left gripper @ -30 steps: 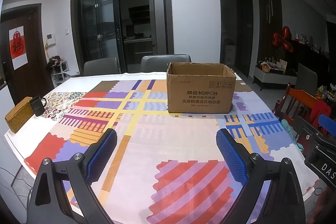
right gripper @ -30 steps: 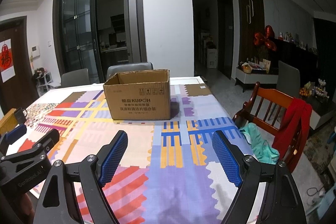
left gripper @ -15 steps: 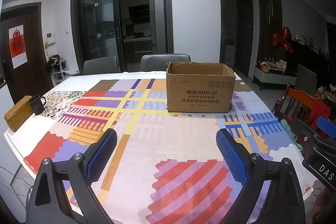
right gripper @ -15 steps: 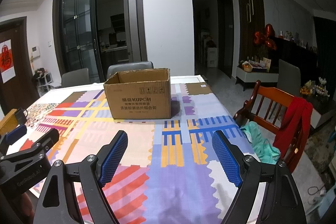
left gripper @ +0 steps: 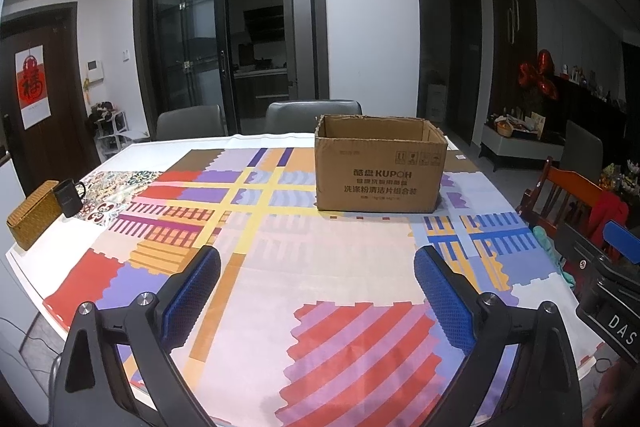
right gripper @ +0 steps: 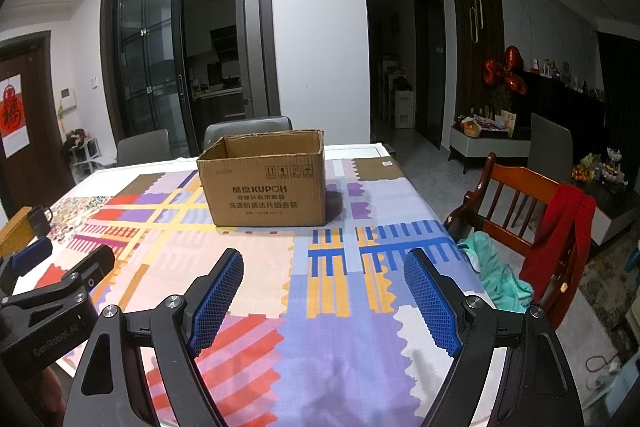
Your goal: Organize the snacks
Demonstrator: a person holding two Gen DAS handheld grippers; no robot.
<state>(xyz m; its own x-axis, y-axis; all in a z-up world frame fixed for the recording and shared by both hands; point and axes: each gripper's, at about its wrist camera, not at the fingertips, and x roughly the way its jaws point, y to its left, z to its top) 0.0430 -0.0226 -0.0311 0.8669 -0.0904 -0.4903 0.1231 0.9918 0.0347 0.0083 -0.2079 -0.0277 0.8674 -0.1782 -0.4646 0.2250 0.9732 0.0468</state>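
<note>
An open brown cardboard box (left gripper: 380,179) stands on the far half of the table's patterned cloth (left gripper: 328,267); it also shows in the right wrist view (right gripper: 266,191). I cannot see inside it, and no snacks are in view. My left gripper (left gripper: 318,267) is open and empty, held above the near part of the table. My right gripper (right gripper: 324,269) is open and empty, to the right of the left one. The left gripper's body shows at the right view's lower left (right gripper: 48,307).
A woven basket (left gripper: 34,217) and a dark mug (left gripper: 68,197) sit at the table's left edge. Grey chairs (left gripper: 312,115) stand behind the table. A wooden chair (right gripper: 520,215) with red and teal cloths stands at the right side.
Both views have shifted very slightly; the box sits a touch nearer in frame. Both grippers stay open and empty.
</note>
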